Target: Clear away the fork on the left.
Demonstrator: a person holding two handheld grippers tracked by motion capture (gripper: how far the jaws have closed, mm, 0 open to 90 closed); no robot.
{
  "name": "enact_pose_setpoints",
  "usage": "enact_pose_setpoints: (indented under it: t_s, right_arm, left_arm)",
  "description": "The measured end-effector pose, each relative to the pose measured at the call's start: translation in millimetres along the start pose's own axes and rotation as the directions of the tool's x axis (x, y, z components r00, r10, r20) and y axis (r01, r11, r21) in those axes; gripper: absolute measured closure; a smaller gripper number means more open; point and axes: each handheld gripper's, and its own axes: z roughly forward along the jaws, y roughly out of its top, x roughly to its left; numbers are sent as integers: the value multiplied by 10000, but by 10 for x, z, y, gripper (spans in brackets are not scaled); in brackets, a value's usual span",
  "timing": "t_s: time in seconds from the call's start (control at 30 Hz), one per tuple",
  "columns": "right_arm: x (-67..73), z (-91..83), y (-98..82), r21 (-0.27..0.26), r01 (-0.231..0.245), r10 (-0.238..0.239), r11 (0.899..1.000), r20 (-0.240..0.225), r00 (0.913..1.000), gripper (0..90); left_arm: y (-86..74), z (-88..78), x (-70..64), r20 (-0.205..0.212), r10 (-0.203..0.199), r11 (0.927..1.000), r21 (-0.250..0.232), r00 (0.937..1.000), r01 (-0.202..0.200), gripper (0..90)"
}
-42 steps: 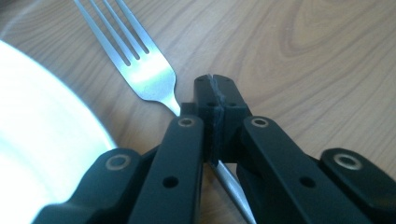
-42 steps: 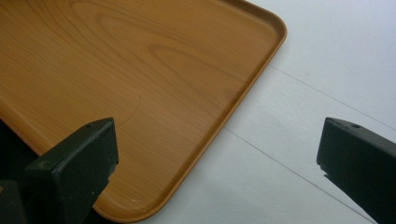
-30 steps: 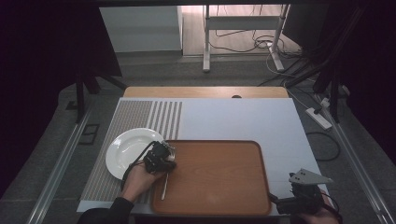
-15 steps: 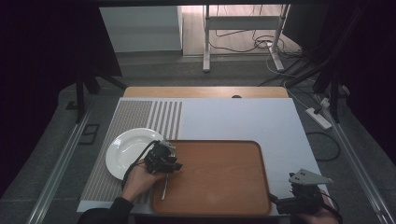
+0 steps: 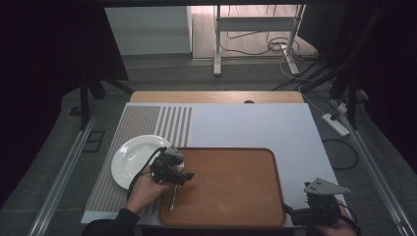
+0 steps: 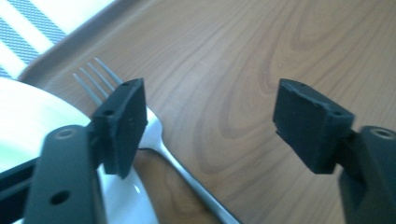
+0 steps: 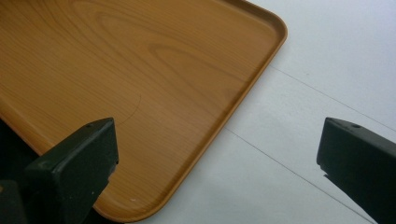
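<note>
— Where's my left hand-held gripper (image 5: 183,172)?

— Its jaws have just been opening; the fork (image 6: 154,133) lies on the tray (image 5: 236,196) beneath them, beside the plate (image 5: 133,157), let go.

— And the right hand-held gripper (image 7: 217,163)?

— Open, empty, at the tray's corner.

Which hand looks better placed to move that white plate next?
Left. The left gripper hangs right beside the plate, jaws just opened off the fork lying on the tray. The right gripper waits beyond the tray's far corner.

Open tray ahead of the left gripper (image 6: 210,126)

Bare wooden tray (image 5: 236,187) lies ahead; fork (image 6: 154,130) and white plate (image 5: 130,160) apparently crowd its left jaw.
</note>
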Motion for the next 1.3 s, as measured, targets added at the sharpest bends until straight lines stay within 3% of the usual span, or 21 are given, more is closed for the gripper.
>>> enact_pose_setpoints:
  t_s: [0.23, 0.43, 0.5, 0.83, 1.1, 1.3]
  right_arm:
    - [1, 2, 0, -8, -12, 12, 10000, 3, 10000, 0]
    - [0, -2, 0, -13, -7, 7, 10000, 14, 10000, 0]
    - [0, -2, 0, -8, -13, 13, 10000, 16, 10000, 0]
    - [3, -6, 1, -19, -43, 43, 10000, 48, 10000, 0]
    - [-2, -7, -2, -63, -73, 74, 10000, 39, 10000, 0]
    - [2, -5, 1, -25, -62, 63, 10000, 80, 9999, 0]
  left_arm:
    - [-23, -93, 24, -230, -350, 9993, -145, 9991, 347, 100]
    - [-87, -193, 87, 0, -771, 9959, -481, 9970, 771, 19]
    - [-112, -221, 97, -110, -810, 9952, -555, 9967, 803, 2]
    - [-271, -390, 117, -191, -839, 9915, -1015, 9963, 816, 0]
    - [-464, -565, 168, -286, -1451, 9784, -1529, 9890, 1391, 0]
    - [-629, -686, 160, -495, -1618, 9733, -1727, 9856, 1511, 0]
